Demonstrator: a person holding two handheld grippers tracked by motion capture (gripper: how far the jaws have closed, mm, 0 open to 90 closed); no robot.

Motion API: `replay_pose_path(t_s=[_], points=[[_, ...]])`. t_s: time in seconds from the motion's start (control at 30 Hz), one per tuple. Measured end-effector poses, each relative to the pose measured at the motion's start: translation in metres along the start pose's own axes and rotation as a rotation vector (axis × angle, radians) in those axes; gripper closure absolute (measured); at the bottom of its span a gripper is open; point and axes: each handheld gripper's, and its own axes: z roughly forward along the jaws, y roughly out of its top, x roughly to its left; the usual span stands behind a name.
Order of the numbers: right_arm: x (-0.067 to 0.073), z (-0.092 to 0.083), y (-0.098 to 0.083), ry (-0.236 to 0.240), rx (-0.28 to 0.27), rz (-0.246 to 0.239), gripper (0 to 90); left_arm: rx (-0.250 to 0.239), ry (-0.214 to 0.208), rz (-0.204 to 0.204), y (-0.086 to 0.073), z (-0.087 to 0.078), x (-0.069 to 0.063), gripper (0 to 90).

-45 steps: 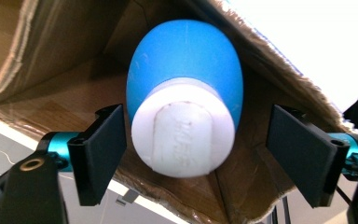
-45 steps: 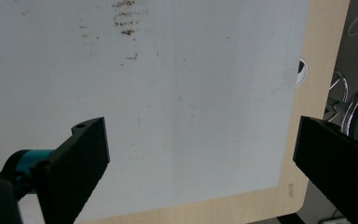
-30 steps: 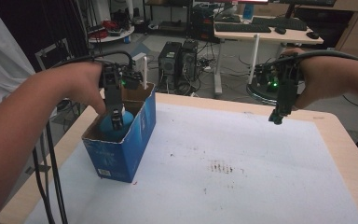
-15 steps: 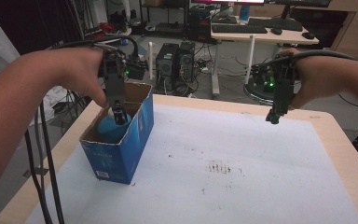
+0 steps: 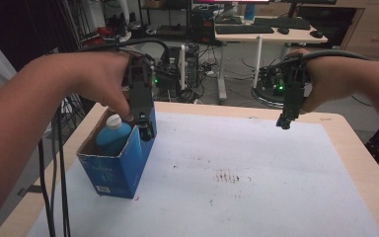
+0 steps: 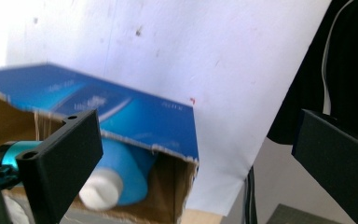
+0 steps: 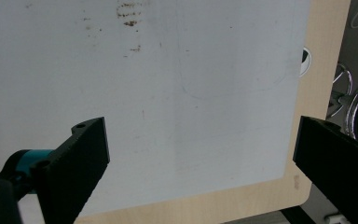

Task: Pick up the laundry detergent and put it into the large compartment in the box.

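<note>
Office lab behind: desks, PC towers, cable clutter. Work surface is a wooden desk (image 5: 348, 148) under a white sheet (image 5: 256, 197), matte, with small brown specks near the middle.

Left to right:
- Blue cardboard box (image 5: 121, 165) near the desk's left edge, top open, raw brown inside, torn rim. Blue plastic bottle (image 5: 112, 138) with a white cap stands inside, long axis roughly upright, cap at rim level.
- Left gripper (image 5: 145, 129) at the box's right rim, just right of the bottle. Jaws have just been opening, now wide apart, nothing between them. Bottle lies down-left of the claw; this hand is by far the nearer.
- Right gripper (image 5: 284, 122) hovers over the far right part of the desk, well apart from the box, jaws spread wide, empty.
</note>
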Motion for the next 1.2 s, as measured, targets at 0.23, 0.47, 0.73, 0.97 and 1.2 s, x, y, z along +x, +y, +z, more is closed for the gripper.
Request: replay_pose_path(t_s=[0.23, 0.47, 0.73, 0.97, 1.2], points=[[0.005, 0.005, -0.002, 0.009, 0.007, 0.005, 2.4, 0.017, 0.006, 0.072, 0.017, 0.010, 0.000, 1.6], [0.007, 0.007, -0.003, 0.013, 0.013, 0.012, 2.5, 0.022, 0.002, 0.167, 0.026, 0.028, 0.001, 1.6], [0.006, 0.009, -0.002, 0.016, 0.014, 0.008, 2.5, 0.025, -0.025, 0.200, 0.036, 0.043, 0.006, 1.6], [0.004, 0.010, -0.002, 0.023, 0.010, 0.010, 2.5, 0.025, -0.032, 0.210, 0.042, 0.049, 0.009, 1.6], [0.002, 0.012, -0.003, 0.024, 0.020, 0.007, 2.5, 0.027, -0.039, 0.216, 0.047, 0.054, 0.013, 1.6]])
